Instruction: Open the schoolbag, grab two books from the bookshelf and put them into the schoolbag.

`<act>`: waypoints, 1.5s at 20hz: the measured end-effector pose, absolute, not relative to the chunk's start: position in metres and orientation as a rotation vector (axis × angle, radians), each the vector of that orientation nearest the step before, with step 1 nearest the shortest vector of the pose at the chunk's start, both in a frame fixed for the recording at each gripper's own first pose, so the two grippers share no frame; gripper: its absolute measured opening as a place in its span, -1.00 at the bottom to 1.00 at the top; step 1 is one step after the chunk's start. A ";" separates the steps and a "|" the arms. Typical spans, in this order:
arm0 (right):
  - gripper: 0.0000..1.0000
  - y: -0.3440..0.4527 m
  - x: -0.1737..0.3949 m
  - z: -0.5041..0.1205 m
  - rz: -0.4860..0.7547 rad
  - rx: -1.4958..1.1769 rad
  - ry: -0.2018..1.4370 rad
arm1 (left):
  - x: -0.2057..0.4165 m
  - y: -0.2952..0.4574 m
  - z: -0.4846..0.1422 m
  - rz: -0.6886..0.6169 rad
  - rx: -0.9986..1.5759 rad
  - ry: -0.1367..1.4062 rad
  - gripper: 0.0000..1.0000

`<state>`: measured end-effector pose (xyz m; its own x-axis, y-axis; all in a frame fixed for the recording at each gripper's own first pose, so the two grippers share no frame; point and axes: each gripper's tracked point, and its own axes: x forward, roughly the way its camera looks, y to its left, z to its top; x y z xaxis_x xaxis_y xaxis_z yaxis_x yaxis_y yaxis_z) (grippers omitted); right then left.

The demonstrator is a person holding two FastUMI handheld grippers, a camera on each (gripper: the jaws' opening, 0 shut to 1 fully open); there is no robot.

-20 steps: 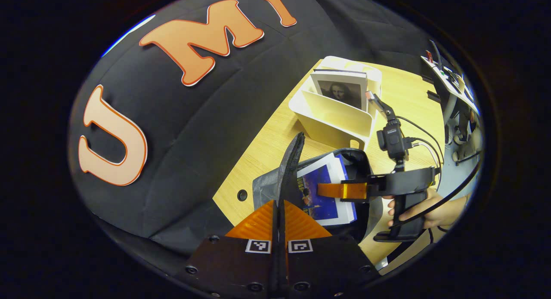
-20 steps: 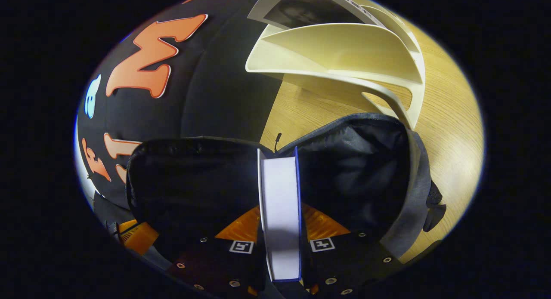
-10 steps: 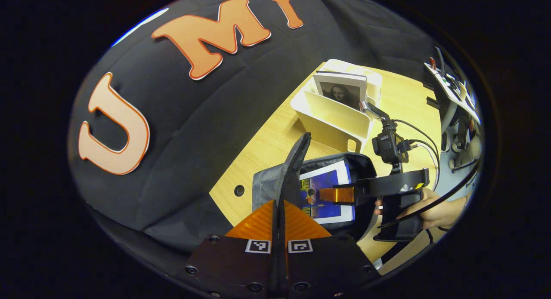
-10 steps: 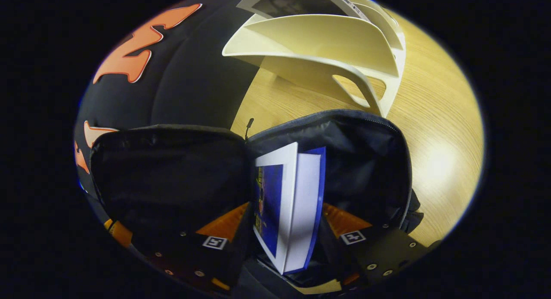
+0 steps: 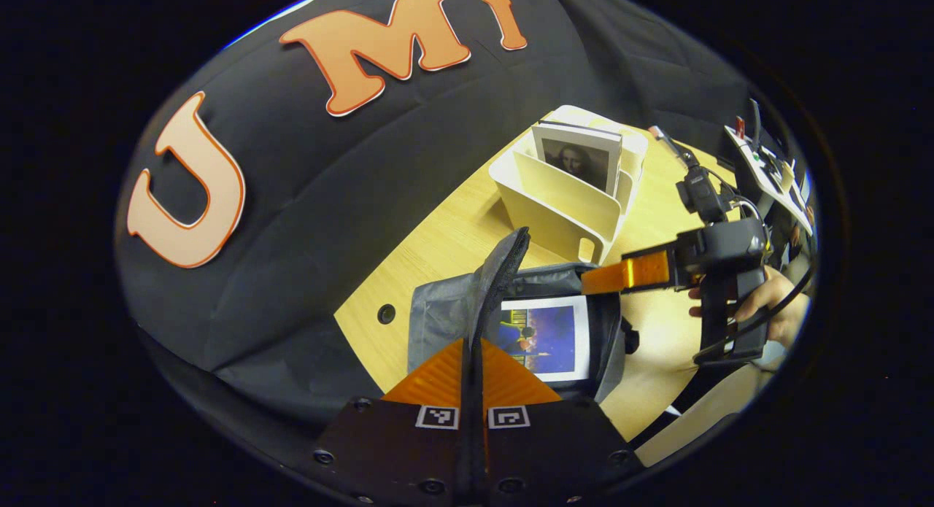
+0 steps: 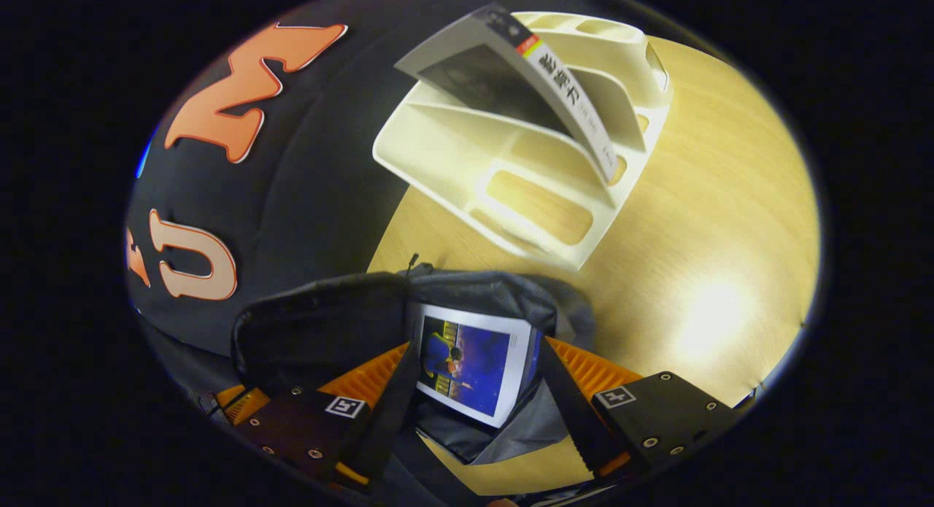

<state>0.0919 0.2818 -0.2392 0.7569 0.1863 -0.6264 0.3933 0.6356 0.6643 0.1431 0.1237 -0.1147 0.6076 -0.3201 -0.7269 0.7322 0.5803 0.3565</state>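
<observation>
The grey schoolbag [image 5: 445, 321] lies open on the wooden table [image 5: 445, 237]. My left gripper [image 5: 472, 344] is shut on its raised flap [image 5: 502, 270], holding it upright. A blue book [image 5: 546, 336] lies flat inside the bag. The cream bookshelf [image 5: 562, 204] stands behind the bag, with a portrait-cover book [image 5: 580, 157] upright in it. My right gripper [image 5: 592, 281], held by a hand [image 5: 770, 303], hovers above the bag's far rim. In the right gripper view this gripper [image 6: 478, 345] is open over the blue book [image 6: 474, 365] and touches nothing. The bookshelf [image 6: 511, 179] and its leaning book [image 6: 511, 80] lie ahead.
The booth's black cloth wall [image 5: 306, 186] runs along the table's left side. A round hole [image 5: 386, 314] is cut in the table beside the bag. Desk equipment [image 5: 766, 157] stands at the far right. Bare tabletop [image 6: 715, 237] extends right of the bag and shelf.
My right gripper let go of the blue book, which dropped flat into the bag, then opened wide and drew back up and away. My left gripper kept hold of the flap.
</observation>
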 end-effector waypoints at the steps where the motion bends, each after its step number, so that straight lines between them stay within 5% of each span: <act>1: 0.97 0.262 0.090 -0.233 -0.156 0.889 0.707 | 0.144 0.127 -0.116 -0.663 0.694 0.662 -0.99; 14: 0.97 0.121 0.037 -0.149 -0.128 0.344 0.832 | 0.130 0.135 -0.128 -0.652 0.612 0.684 -0.99; 22: 0.97 0.120 0.097 -0.068 -0.019 0.023 0.891 | 0.128 0.136 -0.129 -0.633 0.624 0.707 -0.99; 30: 0.98 0.122 0.183 -0.076 0.035 -0.207 1.028 | 0.129 0.139 -0.132 -0.604 0.624 0.748 -0.99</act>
<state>0.1826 0.1219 -0.0758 0.5177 -0.0679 -0.8528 -0.1265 0.9798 -0.1548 0.1294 0.1385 -0.1321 0.5864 -0.2711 -0.7633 0.6889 0.6626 0.2939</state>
